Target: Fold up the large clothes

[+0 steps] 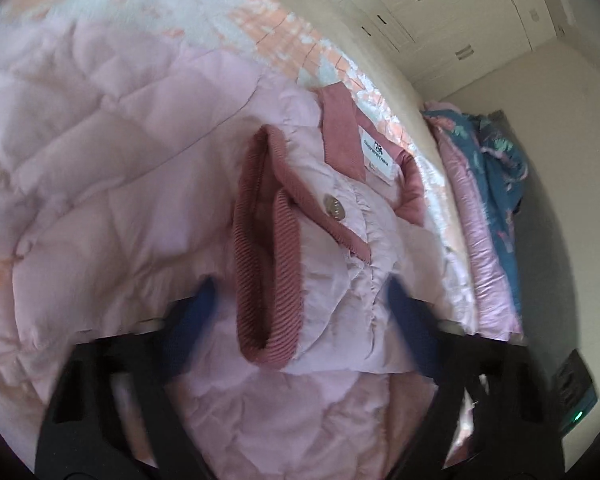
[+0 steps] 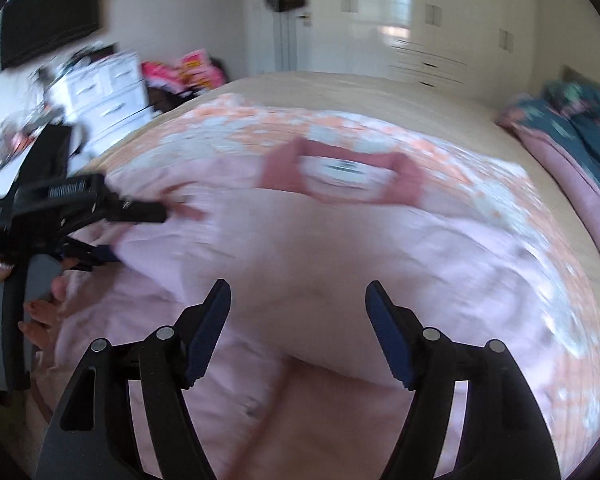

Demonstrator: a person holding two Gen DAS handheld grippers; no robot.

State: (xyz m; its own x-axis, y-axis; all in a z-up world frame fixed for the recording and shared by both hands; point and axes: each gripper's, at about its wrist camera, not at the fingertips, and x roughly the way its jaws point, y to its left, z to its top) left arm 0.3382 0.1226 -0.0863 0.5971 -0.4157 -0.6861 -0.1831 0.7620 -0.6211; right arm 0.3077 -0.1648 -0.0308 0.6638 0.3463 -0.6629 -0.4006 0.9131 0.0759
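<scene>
Bedroom with a bed [image 2: 340, 92] filling both views; a pink quilted jacket [image 1: 100, 200] lay across mid-frame, its ribbed cuff [image 1: 268, 248] already folded inward. Left gripper [image 1: 300, 304] straddled the cuff, seemingly unclamped; right gripper [image 2: 298, 308] stood apart, empty. Further folds remained.

Bright soft daylight, motion blur, fisheye-warped edges

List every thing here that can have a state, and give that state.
Pink jacket, spread on the bed, one sleeve folded over its body.
Sleeve cuff, lying between the left gripper's fingers.
Left gripper, jaws apart around the cuff, not visibly clamped.
Right gripper, open, empty, over the jacket.
Wardrobe doors, shut.
</scene>
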